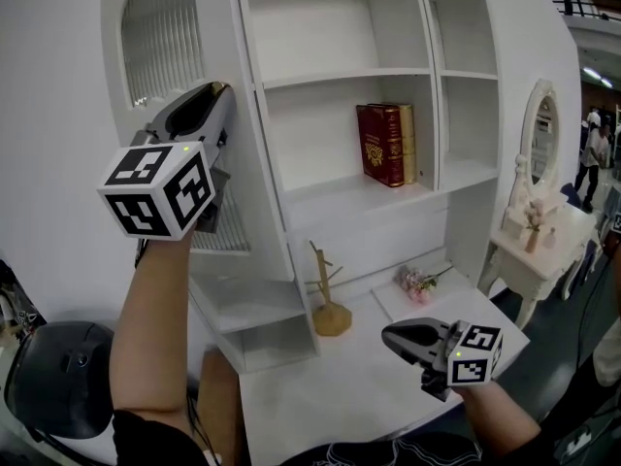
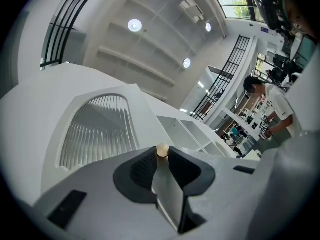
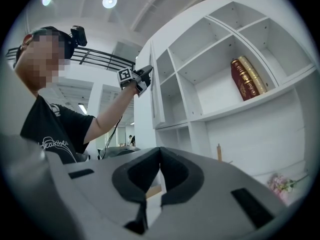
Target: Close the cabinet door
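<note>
The white cabinet stands open with its door, arched with ribbed glass, swung out to the left. My left gripper is raised to the door's free edge. In the left gripper view its jaws are shut on that thin edge, with the small wooden knob at the pad tips and the ribbed pane beyond. The right gripper view shows the left gripper at the door. My right gripper hangs low over the desk, shut with nothing in it.
Two books stand on a middle shelf. On the desk top stand a wooden rack and a small flower bunch. A white dressing table with a mirror stands at right. A person stands far off.
</note>
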{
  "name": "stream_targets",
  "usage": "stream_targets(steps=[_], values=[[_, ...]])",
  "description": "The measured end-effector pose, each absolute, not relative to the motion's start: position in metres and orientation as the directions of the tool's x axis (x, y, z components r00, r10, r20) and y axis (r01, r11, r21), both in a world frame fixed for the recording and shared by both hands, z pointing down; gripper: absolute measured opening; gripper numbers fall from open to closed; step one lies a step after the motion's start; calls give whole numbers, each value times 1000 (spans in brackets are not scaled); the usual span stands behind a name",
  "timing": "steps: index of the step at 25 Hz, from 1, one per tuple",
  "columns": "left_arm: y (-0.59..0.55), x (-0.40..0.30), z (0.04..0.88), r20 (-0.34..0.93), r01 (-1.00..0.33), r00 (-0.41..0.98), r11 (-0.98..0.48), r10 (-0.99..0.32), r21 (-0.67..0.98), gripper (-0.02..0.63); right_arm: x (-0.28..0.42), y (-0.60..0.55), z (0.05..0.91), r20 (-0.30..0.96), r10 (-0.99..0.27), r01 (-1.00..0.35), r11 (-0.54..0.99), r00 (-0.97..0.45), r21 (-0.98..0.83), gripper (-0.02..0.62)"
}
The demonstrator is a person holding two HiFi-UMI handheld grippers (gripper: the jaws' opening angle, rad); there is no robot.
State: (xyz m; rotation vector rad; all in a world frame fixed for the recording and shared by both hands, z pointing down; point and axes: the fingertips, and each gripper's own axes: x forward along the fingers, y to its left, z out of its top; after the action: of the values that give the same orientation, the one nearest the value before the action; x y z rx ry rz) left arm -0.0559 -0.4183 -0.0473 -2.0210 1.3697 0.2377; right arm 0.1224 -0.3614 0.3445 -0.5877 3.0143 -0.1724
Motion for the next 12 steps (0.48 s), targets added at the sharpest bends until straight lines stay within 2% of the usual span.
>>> stream_targets(steps=[12], values=[[-450,-50,-48,-487,-878,358,-110,-797,-465,75,135,-381,346,-32,-342,-338,936,-939,-104,3]])
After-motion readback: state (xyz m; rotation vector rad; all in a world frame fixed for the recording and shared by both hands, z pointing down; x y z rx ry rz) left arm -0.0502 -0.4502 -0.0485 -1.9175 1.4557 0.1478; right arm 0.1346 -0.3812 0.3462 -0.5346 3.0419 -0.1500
